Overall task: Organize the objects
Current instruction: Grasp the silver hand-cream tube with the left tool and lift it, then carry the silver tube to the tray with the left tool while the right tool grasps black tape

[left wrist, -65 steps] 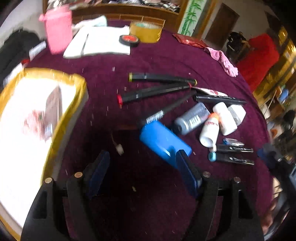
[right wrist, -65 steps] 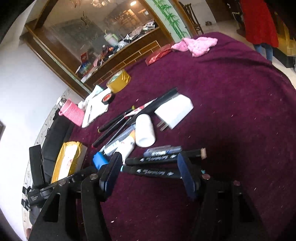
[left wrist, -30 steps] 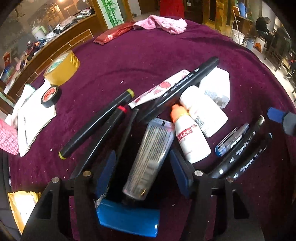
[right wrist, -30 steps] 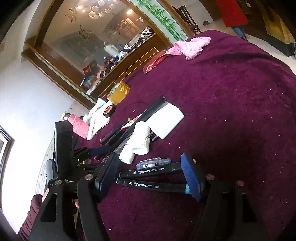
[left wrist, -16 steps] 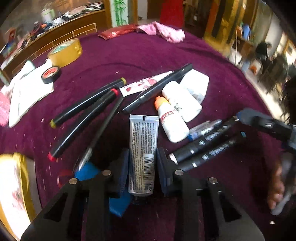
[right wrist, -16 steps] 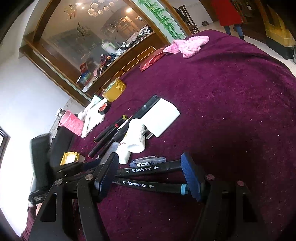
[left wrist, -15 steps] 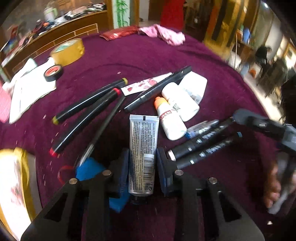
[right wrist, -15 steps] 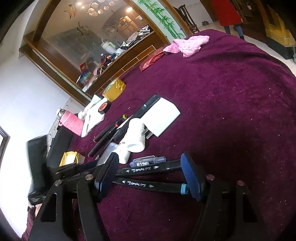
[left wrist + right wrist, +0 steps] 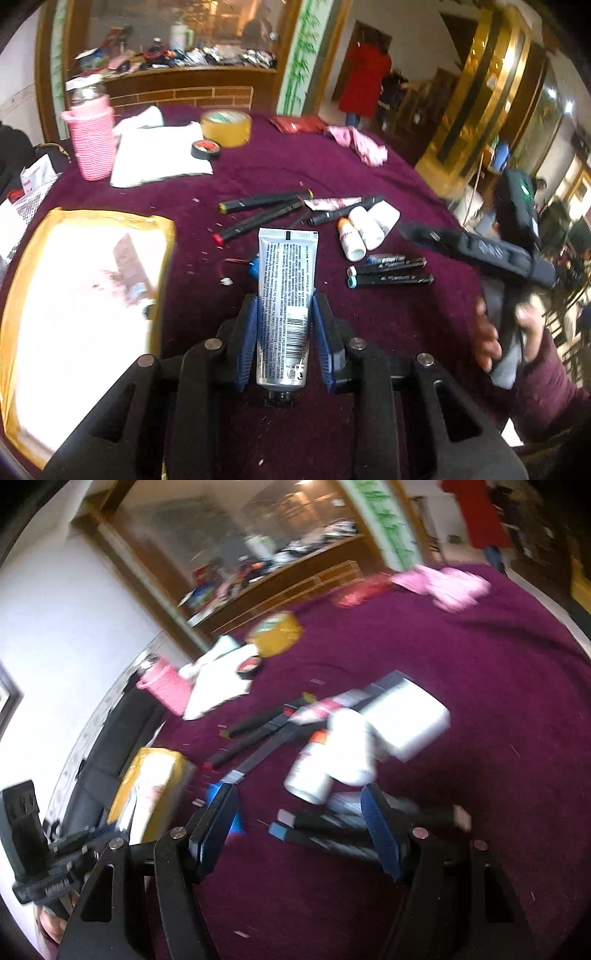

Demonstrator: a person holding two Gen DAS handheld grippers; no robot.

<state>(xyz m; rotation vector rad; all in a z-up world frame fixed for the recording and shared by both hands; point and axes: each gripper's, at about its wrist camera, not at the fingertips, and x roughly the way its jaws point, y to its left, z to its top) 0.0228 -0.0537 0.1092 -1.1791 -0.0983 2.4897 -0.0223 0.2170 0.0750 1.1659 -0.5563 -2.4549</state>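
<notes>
My left gripper (image 9: 284,343) is shut on a silver tube (image 9: 287,291), held clear of the purple tablecloth with its crimped end pointing away. To the left lies a gold-rimmed white tray (image 9: 162,236) holding a few items. Black markers (image 9: 266,201), white bottles (image 9: 364,230) and two teal-tipped markers (image 9: 388,275) lie beyond the tube. A small blue object (image 9: 253,267) lies just behind the tube. My right gripper (image 9: 299,834) stands open above the teal-tipped markers (image 9: 321,836), with nothing between its pads. The right wrist view is blurred.
At the back of the table stand a pink-sleeved bottle (image 9: 92,144), white cloth (image 9: 159,155), a black tape roll (image 9: 205,149), a yellow tape roll (image 9: 226,127), a red packet (image 9: 295,123) and a pink cloth (image 9: 360,144). A white adapter (image 9: 410,716) lies by the bottles.
My left gripper closed on the silver tube, lifted it off the cloth and swung left toward the tray. The right gripper shifted over the markers, still open.
</notes>
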